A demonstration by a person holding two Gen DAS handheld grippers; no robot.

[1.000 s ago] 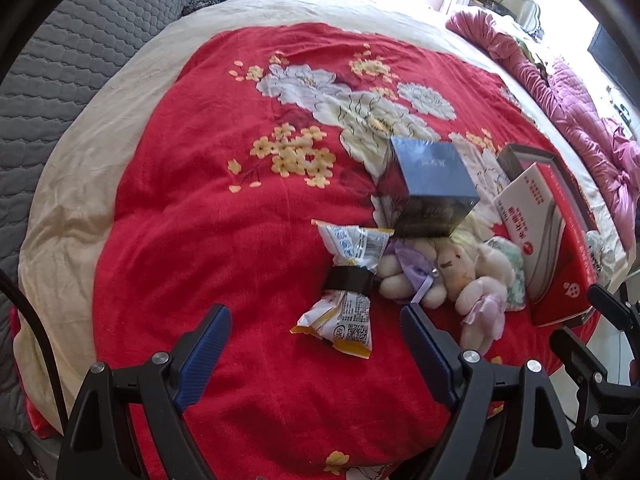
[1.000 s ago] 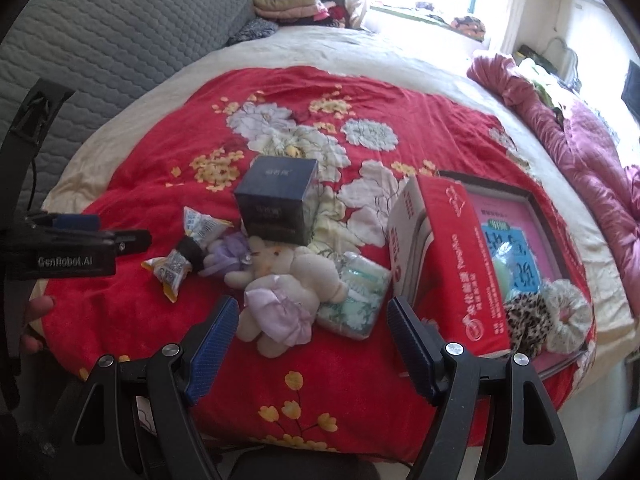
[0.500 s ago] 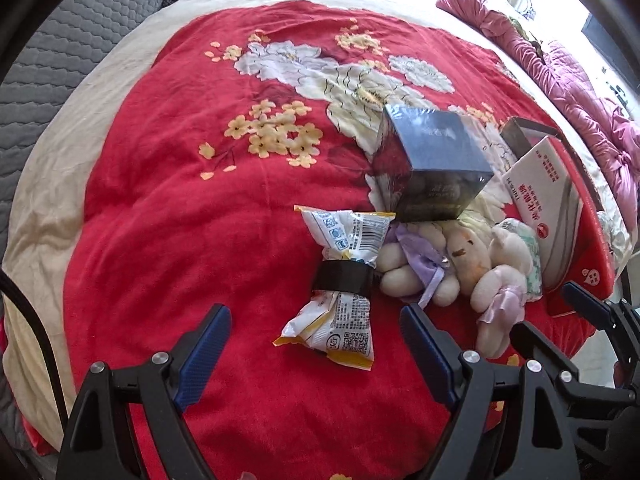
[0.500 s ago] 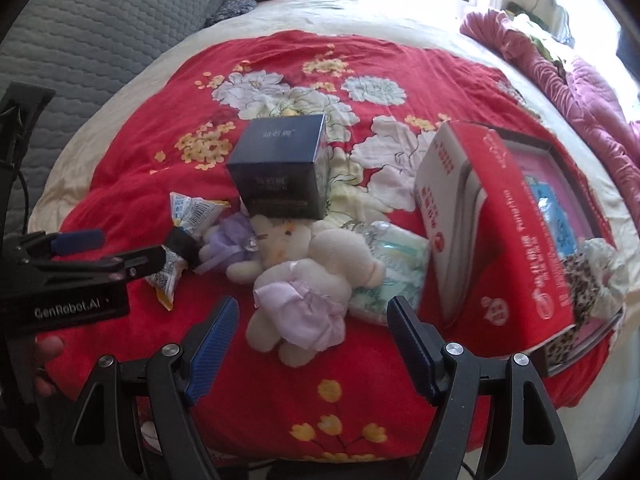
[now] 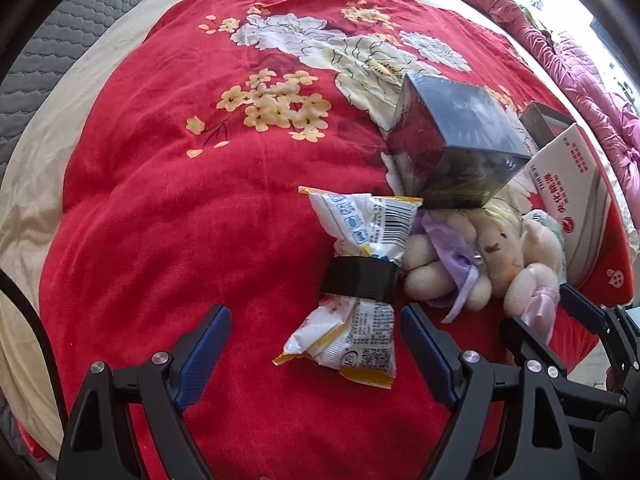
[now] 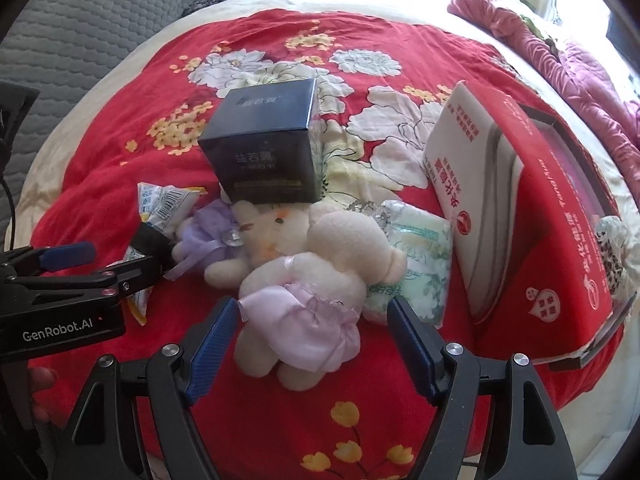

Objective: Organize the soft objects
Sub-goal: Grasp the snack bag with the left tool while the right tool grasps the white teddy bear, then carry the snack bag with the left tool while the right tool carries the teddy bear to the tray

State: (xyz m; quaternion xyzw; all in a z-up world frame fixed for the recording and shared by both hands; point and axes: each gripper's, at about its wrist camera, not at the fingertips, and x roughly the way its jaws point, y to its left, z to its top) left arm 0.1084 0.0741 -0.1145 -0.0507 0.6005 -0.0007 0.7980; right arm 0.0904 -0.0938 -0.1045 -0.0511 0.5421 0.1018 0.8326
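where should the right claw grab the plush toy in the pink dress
Probably across the pink-skirted body of the plush toy, coming down from above. The right claw hangs open with the skirt lying between its fingers. That end is free, while the head leans against the tissue pack and the other plush.

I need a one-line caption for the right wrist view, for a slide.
Open right claw above a plush toy in a pink dress on a red floral blanket, beside a dark box.
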